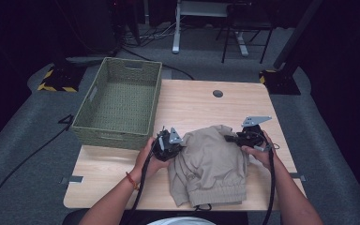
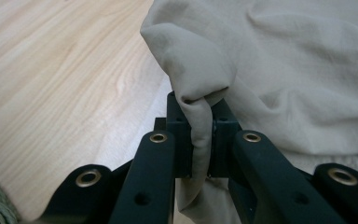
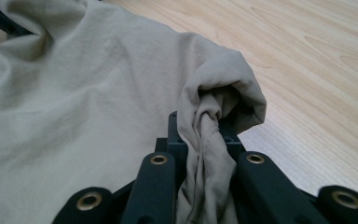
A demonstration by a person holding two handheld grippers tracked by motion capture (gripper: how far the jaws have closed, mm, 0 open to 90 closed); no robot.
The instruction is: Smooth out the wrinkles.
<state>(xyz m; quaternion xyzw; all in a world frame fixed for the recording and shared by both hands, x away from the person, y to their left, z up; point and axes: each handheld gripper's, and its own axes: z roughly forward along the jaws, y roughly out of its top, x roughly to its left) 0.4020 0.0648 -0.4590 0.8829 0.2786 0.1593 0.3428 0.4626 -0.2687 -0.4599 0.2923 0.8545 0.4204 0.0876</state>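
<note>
Both grippers, left [image 1: 180, 147] and right [image 1: 229, 138], clamped on 1 garment [image 1: 212, 161]; 1 basket [image 1: 119, 104] on wood table [image 1: 192, 105], dark room.

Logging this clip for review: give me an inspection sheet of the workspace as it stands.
Surface: light wooden table, round grommet hole near the far edge.
Job's things: beige garment, crumpled, near edge.
Clutter: green woven basket at the left, nothing seen inside.
Grippers: left gripper and right gripper each clamp a fold of cloth.
Cables: one black cable trails from each gripper.
Surroundings: grey carpet, dark room, desk legs behind.
</note>
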